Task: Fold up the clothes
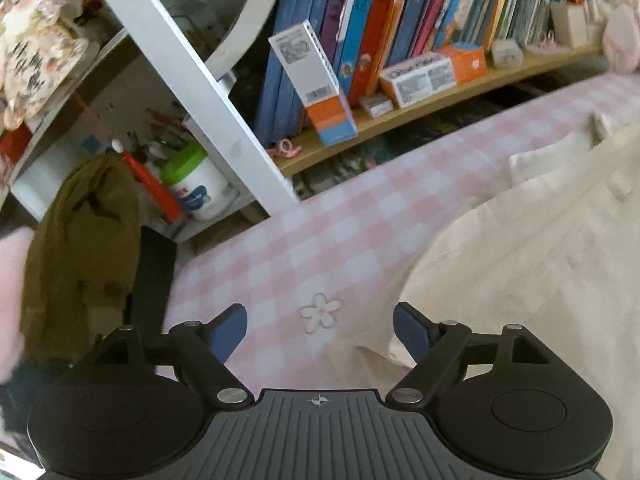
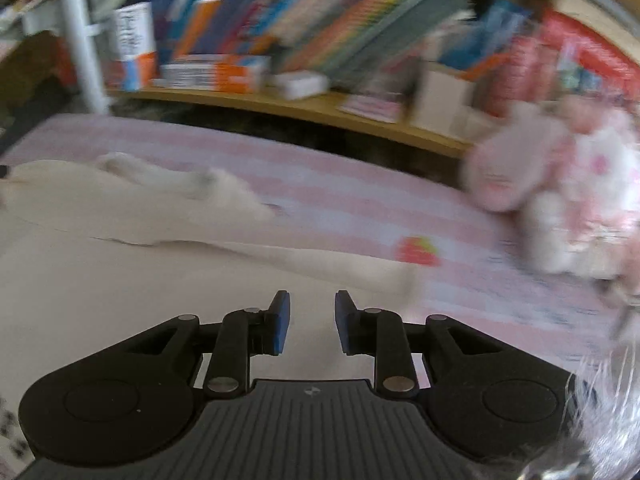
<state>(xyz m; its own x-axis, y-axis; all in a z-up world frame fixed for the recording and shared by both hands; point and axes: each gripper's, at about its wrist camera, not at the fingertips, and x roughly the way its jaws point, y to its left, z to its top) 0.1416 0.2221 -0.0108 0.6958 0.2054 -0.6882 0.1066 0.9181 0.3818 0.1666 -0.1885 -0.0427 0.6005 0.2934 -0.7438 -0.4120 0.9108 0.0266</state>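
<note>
Cream garment (image 2: 120, 280) lies beneath right gripper (image 2: 308, 322).

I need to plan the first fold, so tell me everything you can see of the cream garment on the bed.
The cream garment is pale, plain and looks like soft woven cloth, with light creases. It lies spread mostly flat on the pink checked bedspread, unfolded. In the right wrist view a bunched, paler part rises at its far side, and a long edge runs toward a strawberry print. The left gripper is open at its near edge; the right gripper is open above it, neither holding cloth.
</note>
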